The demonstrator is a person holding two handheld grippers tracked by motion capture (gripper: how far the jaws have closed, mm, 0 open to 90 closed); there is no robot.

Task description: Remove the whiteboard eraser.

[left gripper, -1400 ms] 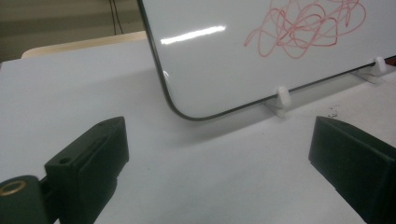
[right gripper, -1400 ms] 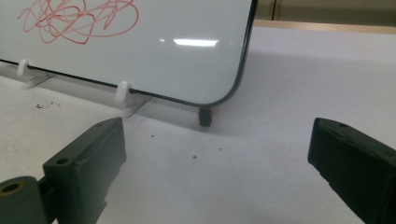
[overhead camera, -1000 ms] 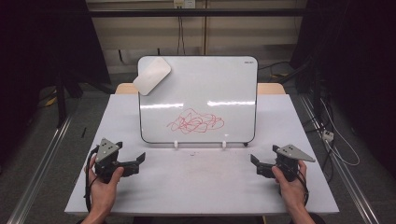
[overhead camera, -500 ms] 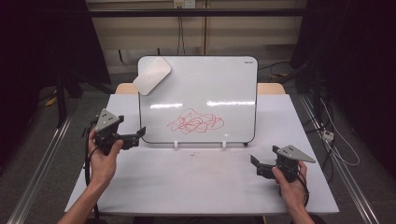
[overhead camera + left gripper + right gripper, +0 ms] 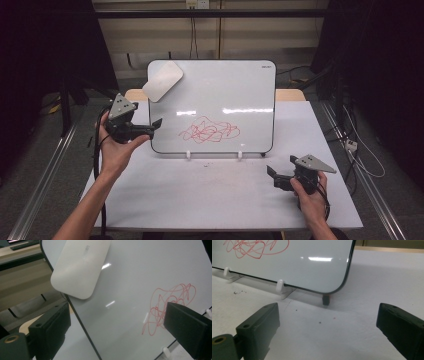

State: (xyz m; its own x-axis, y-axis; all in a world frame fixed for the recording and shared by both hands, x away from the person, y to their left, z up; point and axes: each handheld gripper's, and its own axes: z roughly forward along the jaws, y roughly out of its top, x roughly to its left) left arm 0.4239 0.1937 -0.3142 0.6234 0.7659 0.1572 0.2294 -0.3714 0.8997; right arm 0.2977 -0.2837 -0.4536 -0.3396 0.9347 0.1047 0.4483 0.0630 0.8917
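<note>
At the middle of the white table (image 5: 200, 195) a whiteboard (image 5: 220, 90) stands upright on small white clip feet (image 5: 188, 155), its face turned toward the person. A red scribble (image 5: 209, 132) sits low on the board, a little left of centre, and a pale, rounded eraser (image 5: 162, 81) clings to the board's upper left corner, tilted and overhanging the edge.

The left gripper (image 5: 156, 123) is held up off the table in the person's left hand (image 5: 116, 147), just beside the whiteboard's left edge, its jaws pointing toward the board and level with the scribble. In the left gripper view the jaws stand wide apart with nothing between them; the board's dark left edge (image 5: 82, 327) runs up between them, the eraser (image 5: 81, 266) lies above and ahead of the near jaw, and the scribble (image 5: 170, 307) shows partly behind the far jaw (the camera is rolled, so the board looks slanted).

The right gripper (image 5: 272, 176) rests low near the table's front right, held by the right hand (image 5: 312, 197), well apart from the board and pointing left. Its jaws are also spread and empty; the right gripper view looks across the speckled tabletop (image 5: 332, 335) to the board's lower right corner (image 5: 337, 288), one clip foot (image 5: 280, 286) and a small dark stand leg (image 5: 326, 299).
</note>
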